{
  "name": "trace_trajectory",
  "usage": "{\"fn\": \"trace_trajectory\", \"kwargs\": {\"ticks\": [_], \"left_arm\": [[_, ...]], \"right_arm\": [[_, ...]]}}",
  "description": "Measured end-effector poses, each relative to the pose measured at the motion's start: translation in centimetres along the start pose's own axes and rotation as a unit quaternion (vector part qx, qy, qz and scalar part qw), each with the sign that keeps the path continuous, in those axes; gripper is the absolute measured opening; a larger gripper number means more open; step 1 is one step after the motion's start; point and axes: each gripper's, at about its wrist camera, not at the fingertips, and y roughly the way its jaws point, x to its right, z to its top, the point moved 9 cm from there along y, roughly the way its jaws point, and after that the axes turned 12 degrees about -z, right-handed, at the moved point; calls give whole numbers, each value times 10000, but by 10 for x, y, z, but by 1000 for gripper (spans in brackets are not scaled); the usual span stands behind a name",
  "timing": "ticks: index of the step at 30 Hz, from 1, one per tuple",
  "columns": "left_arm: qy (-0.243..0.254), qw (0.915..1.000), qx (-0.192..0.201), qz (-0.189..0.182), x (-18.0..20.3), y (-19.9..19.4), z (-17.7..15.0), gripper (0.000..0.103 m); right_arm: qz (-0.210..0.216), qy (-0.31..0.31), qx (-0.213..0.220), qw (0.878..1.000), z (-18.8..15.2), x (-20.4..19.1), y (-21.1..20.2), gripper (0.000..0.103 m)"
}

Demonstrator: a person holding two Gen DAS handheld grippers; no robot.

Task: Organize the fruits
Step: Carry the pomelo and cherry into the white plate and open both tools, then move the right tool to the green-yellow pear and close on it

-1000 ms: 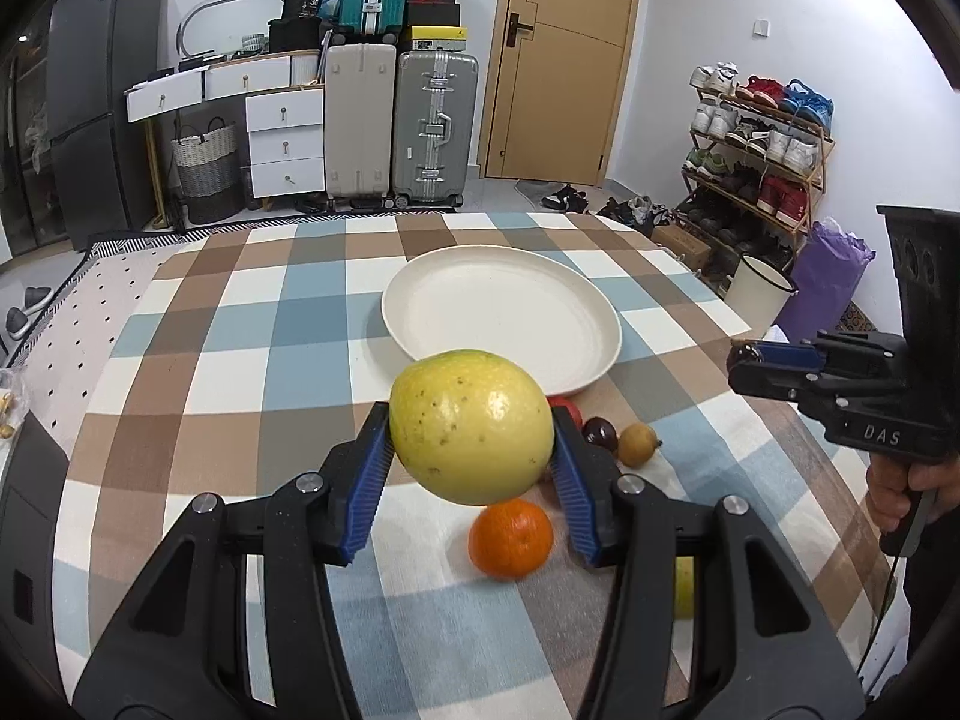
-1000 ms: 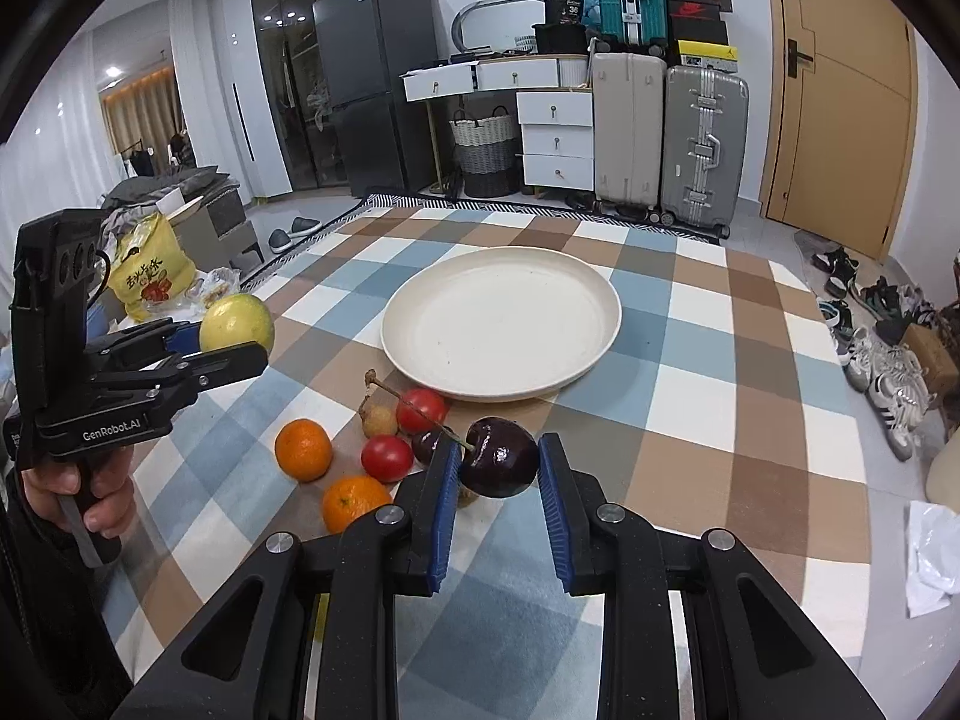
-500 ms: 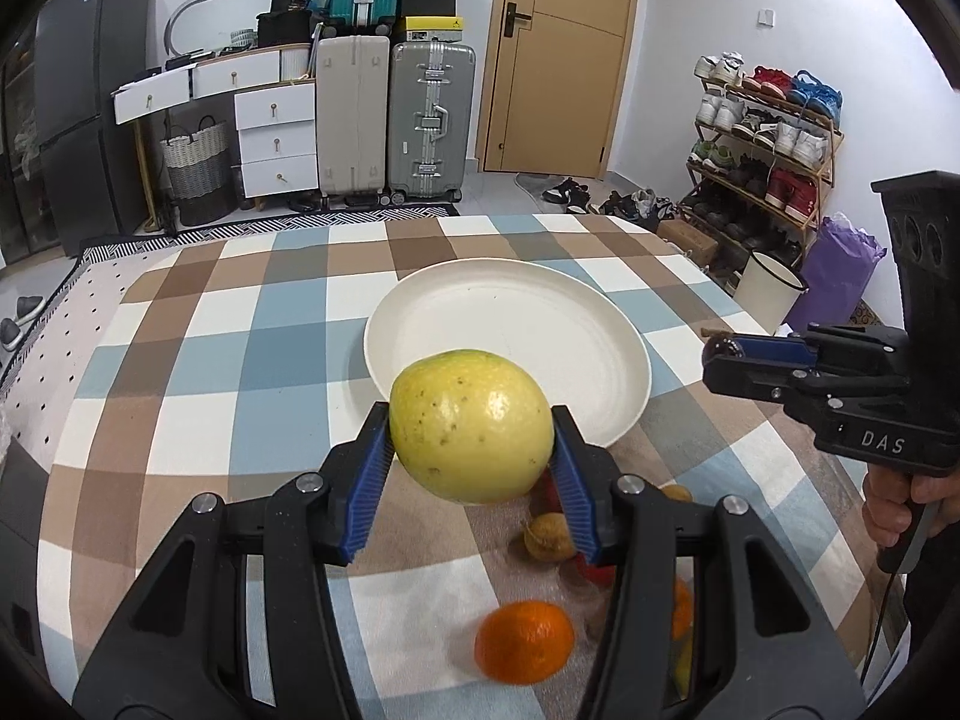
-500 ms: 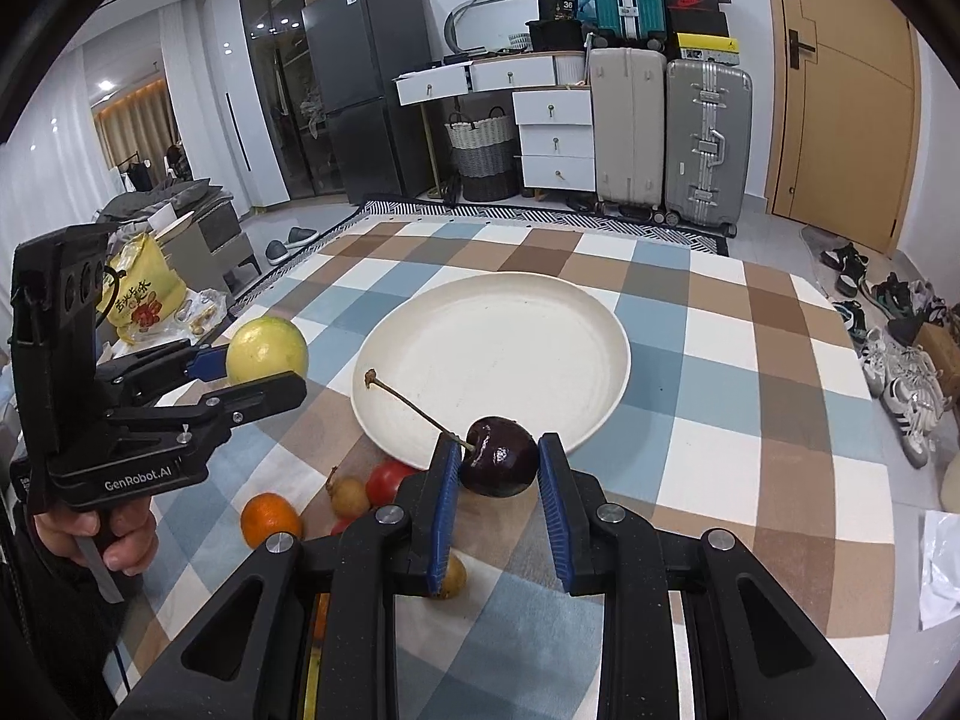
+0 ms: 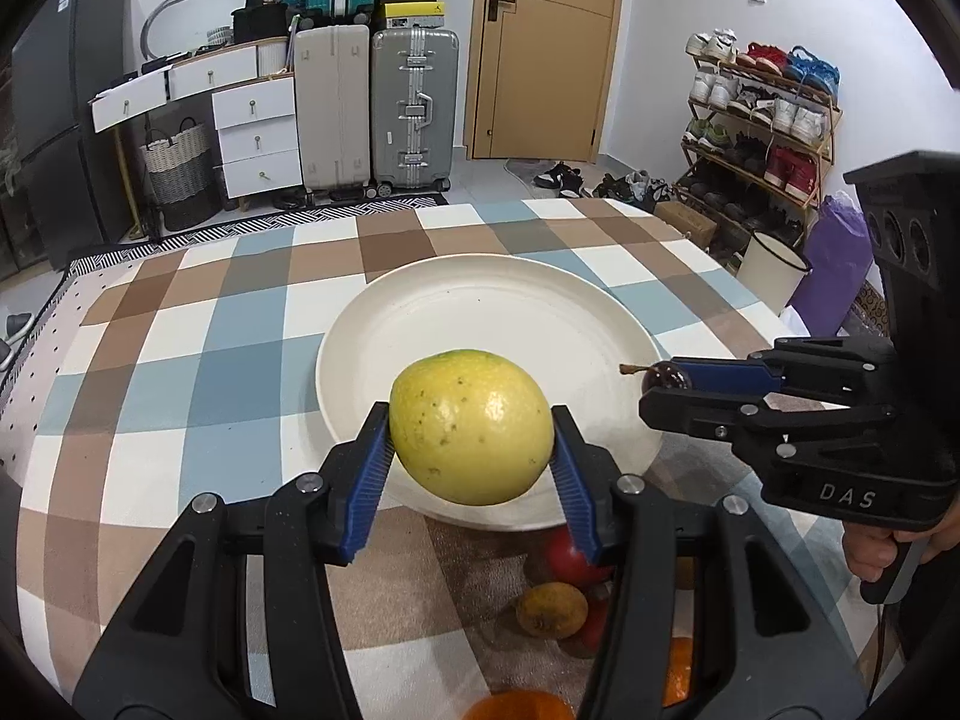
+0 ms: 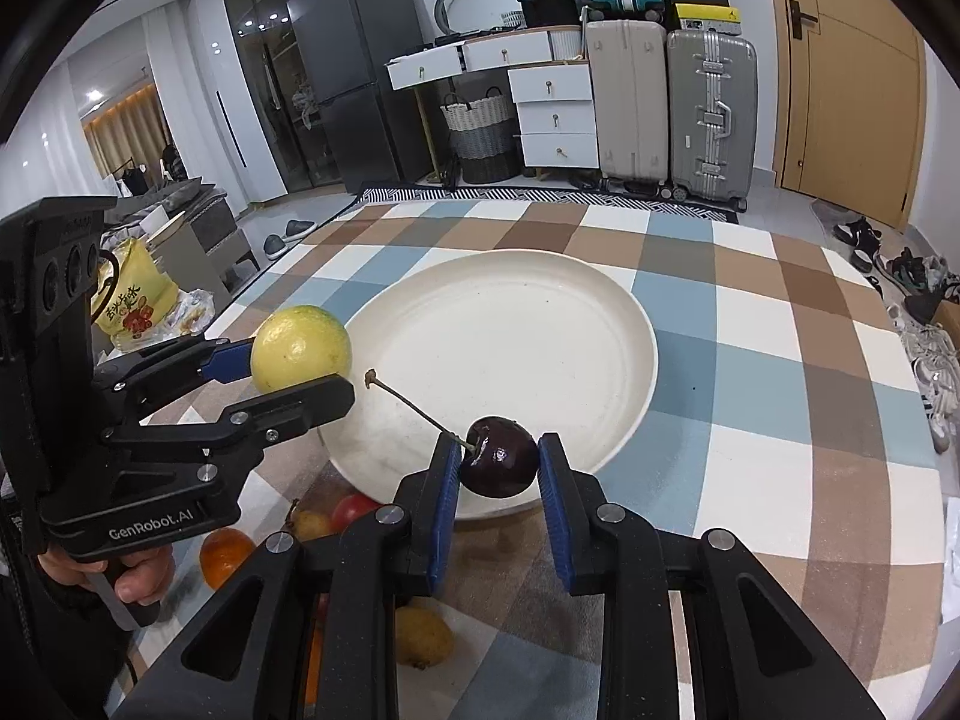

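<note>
My left gripper (image 5: 471,450) is shut on a large yellow-green fruit (image 5: 471,427) and holds it above the near rim of the white plate (image 5: 480,312). It also shows in the right wrist view (image 6: 300,351). My right gripper (image 6: 499,465) is shut on a dark cherry (image 6: 501,456) with a long stem, over the plate's near rim (image 6: 600,456). The right gripper also shows at the right of the left wrist view (image 5: 666,387).
Loose fruits lie on the checked tablecloth (image 5: 180,360) below both grippers: a red tomato (image 6: 354,510), an orange (image 6: 225,549), a small yellow-brown fruit (image 5: 552,609). Suitcases (image 5: 414,108), drawers and a shoe rack (image 5: 762,114) stand beyond the table.
Both grippers moved forward with their fruits, from above the loose fruits to over the plate's near rim. The plate looks closer and larger.
</note>
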Motion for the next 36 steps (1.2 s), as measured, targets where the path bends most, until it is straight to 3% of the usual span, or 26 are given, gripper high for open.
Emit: {"fn": "trace_trajectory", "kwargs": {"ticks": [12, 16, 18, 20, 23, 25, 27, 29, 36], "left_arm": [[-55, 9998, -180, 4, -3, 22, -3, 48], [-102, 9999, 14, -1, -3, 11, 2, 49], [-141, 9999, 73, -15, -4, 3, 4, 57], [-210, 9997, 157, 33, -5, -6, 4, 69], [-311, 9992, 232, 28, -6, -20, -1, 82], [-341, 9989, 313, -4, -6, -34, -4, 83], [-384, 9985, 386, 70, -7, -49, -9, 90], [-434, 9975, 529, 194, -9, -65, -13, 102], [-523, 9962, 591, 354, -11, -104, -42, 102]], "right_arm": [[-57, 92, -121, 9999, 1, 5, 18, 27], [-83, 108, -97, 9999, 1, 5, 14, 29], [-102, 109, -4, 9999, 3, 5, 7, 39], [-166, 116, 107, 9997, 5, 6, -1, 41], [-207, 165, 218, 9994, 4, 8, -16, 53], [-241, 181, 269, 9992, 1, 10, -25, 66], [-212, 233, 317, 9990, -4, 11, -37, 90], [-208, 268, 329, 9989, -8, 11, -46, 99], [-322, 264, 330, 9986, -27, 7, -75, 103]]}}
